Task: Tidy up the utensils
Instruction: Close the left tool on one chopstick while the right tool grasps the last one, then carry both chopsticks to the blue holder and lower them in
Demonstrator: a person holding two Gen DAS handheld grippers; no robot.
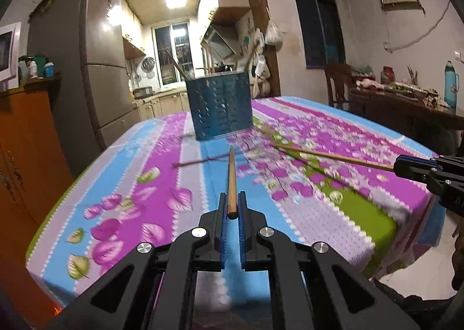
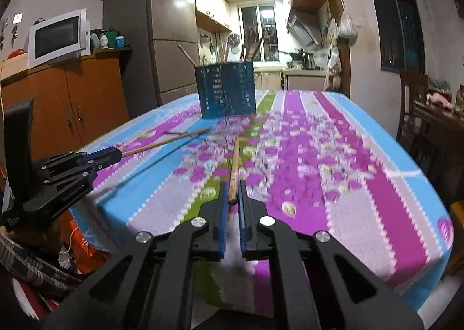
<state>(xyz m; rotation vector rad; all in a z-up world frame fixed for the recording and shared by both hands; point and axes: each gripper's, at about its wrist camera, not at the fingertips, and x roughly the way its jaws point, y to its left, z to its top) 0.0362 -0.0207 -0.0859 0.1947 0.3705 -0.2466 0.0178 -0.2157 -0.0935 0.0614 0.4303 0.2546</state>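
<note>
The left tongs [image 1: 231,205] are matte black moulded plastic with ribbed blue pads and bright round metal pivot pins; their fingers stand narrow, clamped on the blunt butt end of a slender round wooden chopstick [image 1: 231,182], which tapers forward above the bench [image 1: 139,156]. The bench is covered by a soft quilted cloth in blue, magenta, grey and green stripes with a leaf and flower print and scalloped white edging between bands. Toward the far middle of the bench stands the utensil holder [image 1: 220,106], a dark blue rectangular box with rows of small punched slots in its walls; several wooden sticks lean upright inside it. The right tongs [image 2: 233,195], of the same black plastic and blue ribbing, are likewise closed narrow on the thick end of a second wooden chopstick [image 2: 235,164], whose thin tip points toward the holder. Both chopsticks sit clear of the holder, on its near side.
</note>
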